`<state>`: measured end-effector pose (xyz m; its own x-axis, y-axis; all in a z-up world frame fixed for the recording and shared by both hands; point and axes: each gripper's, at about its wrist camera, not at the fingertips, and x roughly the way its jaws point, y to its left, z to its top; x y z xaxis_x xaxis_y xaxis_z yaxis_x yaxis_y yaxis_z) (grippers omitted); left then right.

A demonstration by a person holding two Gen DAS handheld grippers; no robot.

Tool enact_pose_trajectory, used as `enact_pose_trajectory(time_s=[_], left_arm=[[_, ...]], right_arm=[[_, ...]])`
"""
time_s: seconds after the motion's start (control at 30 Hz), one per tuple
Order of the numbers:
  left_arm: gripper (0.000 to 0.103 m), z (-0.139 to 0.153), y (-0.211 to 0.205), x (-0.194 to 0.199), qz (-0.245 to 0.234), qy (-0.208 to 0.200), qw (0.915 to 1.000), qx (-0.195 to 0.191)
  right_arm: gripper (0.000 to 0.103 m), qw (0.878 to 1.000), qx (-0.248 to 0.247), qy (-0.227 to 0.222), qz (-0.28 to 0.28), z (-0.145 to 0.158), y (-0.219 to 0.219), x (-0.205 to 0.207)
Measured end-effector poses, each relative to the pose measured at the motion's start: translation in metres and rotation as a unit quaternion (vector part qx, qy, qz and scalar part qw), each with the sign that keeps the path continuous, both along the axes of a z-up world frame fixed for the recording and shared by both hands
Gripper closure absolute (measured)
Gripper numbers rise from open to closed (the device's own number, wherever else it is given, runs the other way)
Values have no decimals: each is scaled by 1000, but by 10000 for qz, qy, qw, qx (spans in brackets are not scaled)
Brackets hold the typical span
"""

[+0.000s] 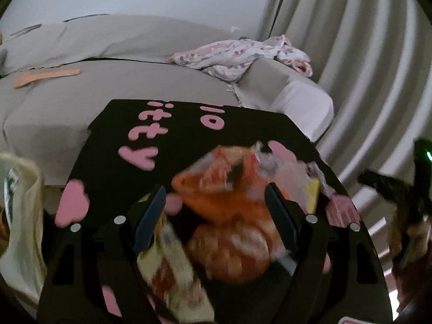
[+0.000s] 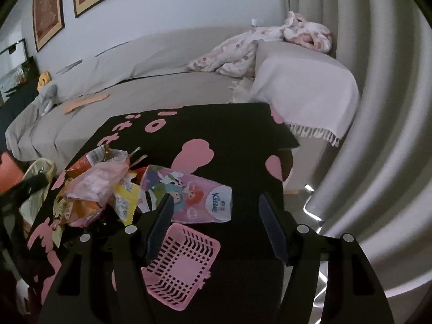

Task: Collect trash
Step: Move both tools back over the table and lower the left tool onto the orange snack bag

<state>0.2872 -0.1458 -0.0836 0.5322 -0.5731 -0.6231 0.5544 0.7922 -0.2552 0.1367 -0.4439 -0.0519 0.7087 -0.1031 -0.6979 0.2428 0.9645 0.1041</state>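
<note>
A heap of snack wrappers lies on a black table cloth with pink shapes (image 1: 113, 162). In the left wrist view my left gripper (image 1: 214, 216) is open just above the heap, its jaws on either side of a crumpled orange wrapper (image 1: 229, 210); a pale patterned wrapper (image 1: 172, 278) lies below it. In the right wrist view the heap (image 2: 94, 186) is at the left. My right gripper (image 2: 218, 226) is open and empty above a pink plastic basket (image 2: 181, 267), with a flat Kleenex tissue pack (image 2: 189, 194) just beyond it.
A grey sofa (image 2: 151, 91) stands behind the table, with a pink floral blanket (image 2: 243, 46) on its arm and an orange strip (image 1: 46, 77) on the seat. A pale bag (image 1: 19, 216) hangs at the table's left. Curtains (image 2: 378, 108) fill the right.
</note>
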Motion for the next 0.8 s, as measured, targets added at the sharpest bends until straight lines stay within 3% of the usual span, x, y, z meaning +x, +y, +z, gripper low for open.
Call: enact_pose_trajectory(time_s=[0.07,0.17,0.23,0.33,0.43,0.47,0.6,0.67,0.8], left_arm=[[31,-6,-8,24,293,146,9994,62],[31,-25,-16,57,495,738,9960,-44],[31,-36,-23,63,416,950,9946,-30],[31,-42,-39,50,12,923,9957,127],[46,-40,-47,30,-208,709,9967,339],[55,-39,-48,25,-218,656,9968,405],[77,-32,-33,12,-136,751,9966,322],[83,-25,-22,6,-83,723,9970,269],[83,-14,-2,-8,-6,599,9980,179]], right_arm=[[41,10000,41,3,76,-3,4,1],[41,9999,13,-23,116,-5,9,1],[41,9999,-74,-24,142,-5,11,0],[41,9994,-177,28,291,-8,13,3],[41,9989,-172,130,424,-15,10,15],[41,9988,-115,162,450,-17,9,18],[41,9982,44,247,540,-21,8,30],[41,9979,-40,221,611,-19,12,33],[41,9970,-23,158,761,-16,22,33]])
